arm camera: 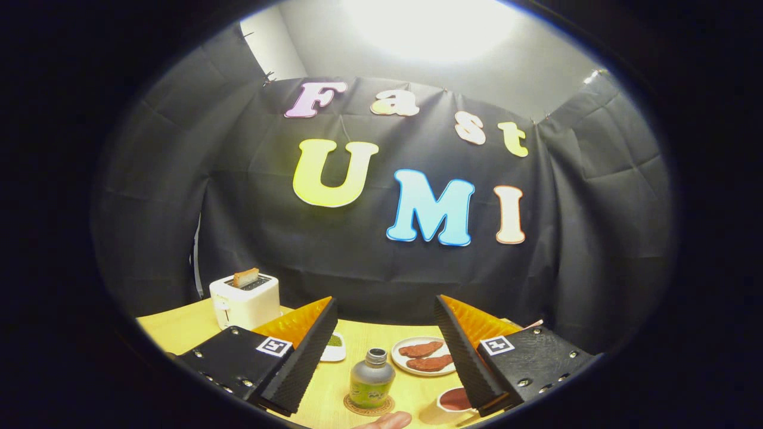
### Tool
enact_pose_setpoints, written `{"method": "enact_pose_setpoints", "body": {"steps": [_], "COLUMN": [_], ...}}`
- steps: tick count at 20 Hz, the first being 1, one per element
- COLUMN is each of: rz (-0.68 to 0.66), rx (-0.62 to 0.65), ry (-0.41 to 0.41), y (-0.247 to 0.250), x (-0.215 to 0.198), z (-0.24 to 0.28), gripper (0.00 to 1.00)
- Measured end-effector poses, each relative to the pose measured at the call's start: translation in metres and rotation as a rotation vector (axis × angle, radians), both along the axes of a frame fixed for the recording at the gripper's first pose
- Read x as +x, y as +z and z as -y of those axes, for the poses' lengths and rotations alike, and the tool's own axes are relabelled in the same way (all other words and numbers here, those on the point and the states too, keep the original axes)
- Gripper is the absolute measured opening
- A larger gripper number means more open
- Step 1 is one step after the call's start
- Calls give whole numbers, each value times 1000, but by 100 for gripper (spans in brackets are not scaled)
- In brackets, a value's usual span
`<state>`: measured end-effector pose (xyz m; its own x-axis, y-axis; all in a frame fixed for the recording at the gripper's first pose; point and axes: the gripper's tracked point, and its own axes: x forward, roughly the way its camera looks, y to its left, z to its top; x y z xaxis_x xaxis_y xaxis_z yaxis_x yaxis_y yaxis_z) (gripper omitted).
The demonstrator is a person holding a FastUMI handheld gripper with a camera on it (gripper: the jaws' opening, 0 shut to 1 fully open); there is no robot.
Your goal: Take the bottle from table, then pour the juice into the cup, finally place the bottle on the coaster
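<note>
A small green bottle (372, 379) with a grey cap stands upright on a round brown coaster (368, 407) on the wooden table (179, 330). It sits below and between my two fingers, apart from both. My gripper (386, 305) is open and raised above the table, with nothing between its fingers. A white cup (450, 403) holding reddish juice stands right of the bottle, partly hidden by my right finger (462, 348).
A white toaster (245, 300) with a slice of bread in it stands at the table's far left. A white plate (422, 356) with two brown pieces lies beyond the bottle. A small white dish (334, 348) with something green peeks past my left finger. A person's fingertip (388, 422) shows at the table's near edge.
</note>
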<state>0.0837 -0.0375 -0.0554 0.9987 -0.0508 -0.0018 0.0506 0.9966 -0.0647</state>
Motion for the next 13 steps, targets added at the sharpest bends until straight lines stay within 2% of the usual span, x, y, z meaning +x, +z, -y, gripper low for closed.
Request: {"method": "enact_pose_setpoints", "body": {"steps": [6, 13], "rz": [-11, -13], "rx": [14, 33], "ry": [66, 82], "y": [54, 63], "x": [-22, -45], "z": [-19, -9], "gripper": [99, 99]}}
